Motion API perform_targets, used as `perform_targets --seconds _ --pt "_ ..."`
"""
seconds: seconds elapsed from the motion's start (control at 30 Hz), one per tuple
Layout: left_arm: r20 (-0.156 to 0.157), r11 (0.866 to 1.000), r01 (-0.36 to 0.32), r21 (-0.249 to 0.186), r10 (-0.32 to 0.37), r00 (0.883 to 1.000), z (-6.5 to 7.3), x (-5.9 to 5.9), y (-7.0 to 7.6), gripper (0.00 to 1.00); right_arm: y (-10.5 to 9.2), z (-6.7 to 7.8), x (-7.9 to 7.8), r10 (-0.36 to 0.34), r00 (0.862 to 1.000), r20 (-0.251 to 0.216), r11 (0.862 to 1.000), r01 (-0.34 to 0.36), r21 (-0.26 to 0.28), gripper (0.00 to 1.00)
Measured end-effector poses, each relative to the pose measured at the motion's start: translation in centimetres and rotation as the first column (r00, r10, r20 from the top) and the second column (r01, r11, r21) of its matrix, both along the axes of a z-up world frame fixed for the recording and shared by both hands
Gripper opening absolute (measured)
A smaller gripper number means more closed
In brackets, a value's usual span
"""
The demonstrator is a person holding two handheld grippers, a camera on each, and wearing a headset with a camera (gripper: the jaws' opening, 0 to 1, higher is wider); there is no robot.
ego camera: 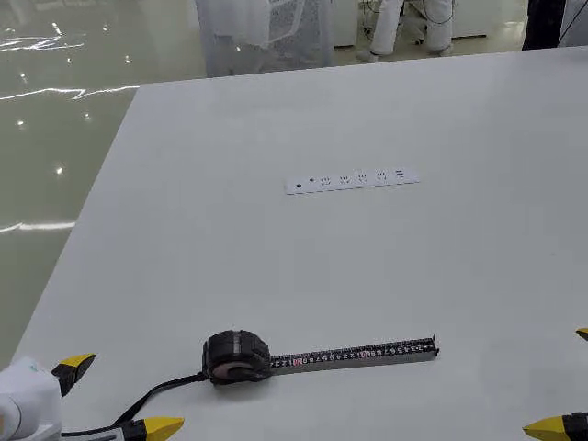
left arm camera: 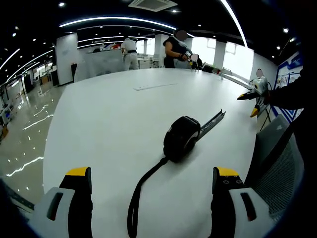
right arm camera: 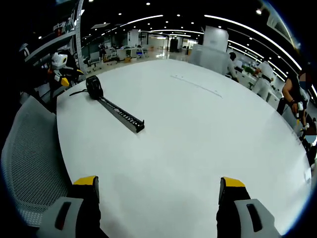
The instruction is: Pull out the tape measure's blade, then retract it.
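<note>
A black tape measure (ego camera: 236,356) lies on the white table near its front edge, with a black wrist strap (ego camera: 156,395) trailing to the left. Its blade (ego camera: 354,355) is drawn out to the right and rests flat on the table. My left gripper (ego camera: 124,395) sits at the lower left, open, just short of the strap. In the left gripper view the tape measure (left arm camera: 182,137) lies ahead of the open jaws (left arm camera: 151,178). My right gripper (ego camera: 570,381) is open at the lower right, apart from the blade's hook end (right arm camera: 139,126), and holds nothing (right arm camera: 158,188).
A white power strip (ego camera: 352,179) lies flat in the middle of the table (ego camera: 276,257). The table's left edge drops to a glossy floor (ego camera: 55,138). People stand beyond the far edge (left arm camera: 176,47). A mesh chair (right arm camera: 29,163) is beside the table.
</note>
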State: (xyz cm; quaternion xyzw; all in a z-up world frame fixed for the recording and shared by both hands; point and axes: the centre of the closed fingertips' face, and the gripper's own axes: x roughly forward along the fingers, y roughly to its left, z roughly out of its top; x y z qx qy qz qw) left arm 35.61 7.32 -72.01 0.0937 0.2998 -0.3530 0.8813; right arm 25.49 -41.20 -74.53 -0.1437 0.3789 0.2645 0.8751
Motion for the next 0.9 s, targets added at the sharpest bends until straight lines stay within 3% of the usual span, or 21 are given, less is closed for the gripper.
perform_targets --seconds 0.33,0.53,0.7,0.9 --pt "0.004 1.0 -0.024 -0.007 0.024 1.0 0.5 0.0 0.3 0.99 -0.5 0.2 -1.1 -0.007 1.0 -0.014 1.0 0.007 -0.013 0.99" --pt "-0.004 1.0 -0.014 -0.009 0.014 1.0 0.4 -0.1 0.2 0.99 -0.5 0.5 -0.8 -0.027 1.0 -0.002 1.0 0.027 -0.013 0.99" --pt "0.005 1.0 -0.024 -0.02 0.024 1.0 0.8 0.5 0.1 0.99 -0.1 0.3 -0.8 -0.004 1.0 0.001 1.0 0.004 -0.027 0.99" --pt "0.005 1.0 -0.01 -0.023 0.01 1.0 0.8 0.4 0.0 0.99 -0.2 1.2 -0.2 -0.007 1.0 0.02 1.0 0.007 -0.022 0.99"
